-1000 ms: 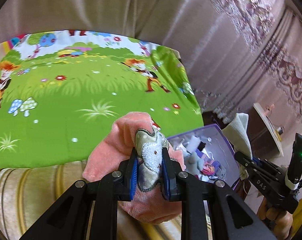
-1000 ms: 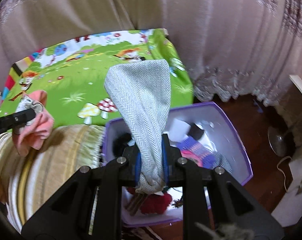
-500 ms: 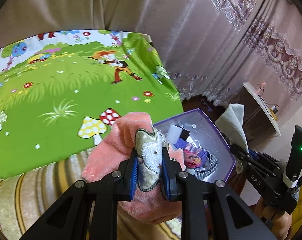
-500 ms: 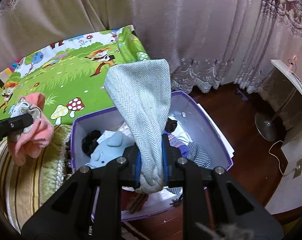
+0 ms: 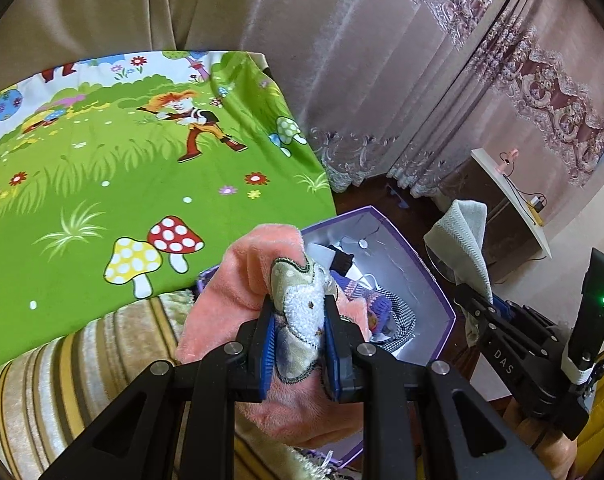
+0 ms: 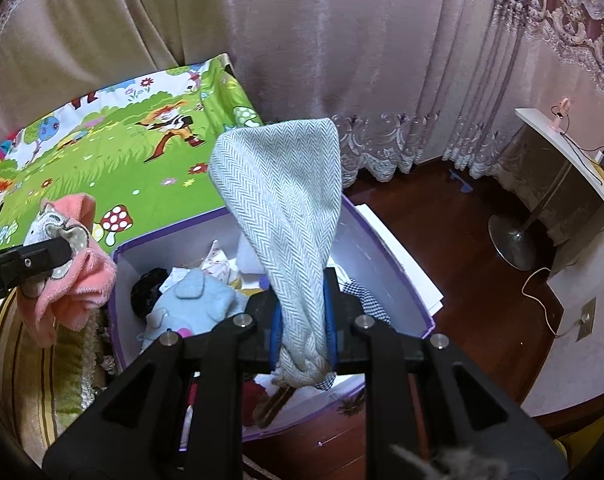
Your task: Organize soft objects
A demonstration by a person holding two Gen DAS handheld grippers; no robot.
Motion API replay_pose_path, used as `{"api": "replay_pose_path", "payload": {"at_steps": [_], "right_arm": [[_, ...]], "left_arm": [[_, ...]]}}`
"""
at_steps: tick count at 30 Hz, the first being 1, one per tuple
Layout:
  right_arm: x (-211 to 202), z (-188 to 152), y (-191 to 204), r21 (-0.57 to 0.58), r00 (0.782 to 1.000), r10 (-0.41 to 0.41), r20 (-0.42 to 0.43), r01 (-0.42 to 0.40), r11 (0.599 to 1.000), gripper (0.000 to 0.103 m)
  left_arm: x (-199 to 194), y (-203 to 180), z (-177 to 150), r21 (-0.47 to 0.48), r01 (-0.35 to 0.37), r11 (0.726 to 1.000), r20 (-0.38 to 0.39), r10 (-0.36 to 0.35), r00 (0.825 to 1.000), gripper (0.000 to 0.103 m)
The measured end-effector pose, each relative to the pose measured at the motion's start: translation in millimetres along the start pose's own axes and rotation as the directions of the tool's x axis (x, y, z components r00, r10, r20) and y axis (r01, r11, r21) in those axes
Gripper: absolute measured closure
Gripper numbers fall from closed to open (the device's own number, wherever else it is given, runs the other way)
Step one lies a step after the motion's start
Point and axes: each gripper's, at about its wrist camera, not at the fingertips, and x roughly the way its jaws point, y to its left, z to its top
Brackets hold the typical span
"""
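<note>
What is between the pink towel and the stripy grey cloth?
In the right wrist view, the purple box with a blue plush toy in it shows between the pink towel and the grey cloth.

Bright, sharp, fisheye-warped dark corners

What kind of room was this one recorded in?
Most likely a home bedroom or living room: a cartoon-print green sheet on soft furniture, long embroidered curtains reaching a dark wooden floor, and a purple storage box of clothes and toys.

A purple box (image 6: 386, 280) of soft things stands on dark wood floor (image 6: 462, 264).
</note>
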Motion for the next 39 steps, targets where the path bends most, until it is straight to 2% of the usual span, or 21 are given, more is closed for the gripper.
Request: {"api": "replay_pose_path", "payload": {"at_steps": [6,9,14,17,25,30,34,39], "right_arm": [[0.9,2.9,-7.7,0.031,1.0,-0.015,-0.002,0.015,0.999,0.078],[2.6,4.4,-9.7,0.039,1.0,-0.023,-0.007,0.024,0.999,0.07],[0.0,4.1,-12.0,0.044,0.999,-0.037,0.006,0.036,0.998,0.039],[-2.7,4.6,-11.3,0.04,0.999,-0.044,0.015,0.043,0.998,0.031],[-13.3,-7.6,-9.1,0.026,0.999,-0.044,-0.001,0.044,0.999,0.029],[-19.3,-21.8,-1.3,-0.006,0.999,-0.041,-0.027,0.041,0.999,0.029],[-28.1,-30.6,5.3,-0.019,0.999,-0.04,-0.035,0.039,0.999,0.029],[-31.2,-35.4,7.9,-0.021,0.998,-0.045,-0.047,0.044,0.999,0.029]], "left_arm": [[7.8,-7.6,4.8,0.006,0.009,1.0,-0.006,-0.009,1.0,0.079],[12.7,-8.2,5.7,0.0,0.023,1.0,-0.022,-0.023,0.999,0.07],[16.1,-8.2,4.3,-0.009,0.032,0.999,-0.042,-0.032,0.999,0.053],[12.3,-7.2,2.1,-0.014,0.049,0.999,-0.052,-0.05,0.997,0.05],[-7.7,15.2,-26.6,-0.086,0.062,0.994,-0.11,-0.072,0.991,0.044],[-12.9,24.1,-50.8,-0.13,0.067,0.989,-0.157,-0.087,0.984,0.033],[-14.6,20.6,-56.8,-0.095,0.063,0.993,-0.153,-0.077,0.985,0.031],[-8.6,10.3,-61.0,-0.045,0.067,0.997,-0.167,-0.073,0.983,0.015]]}}
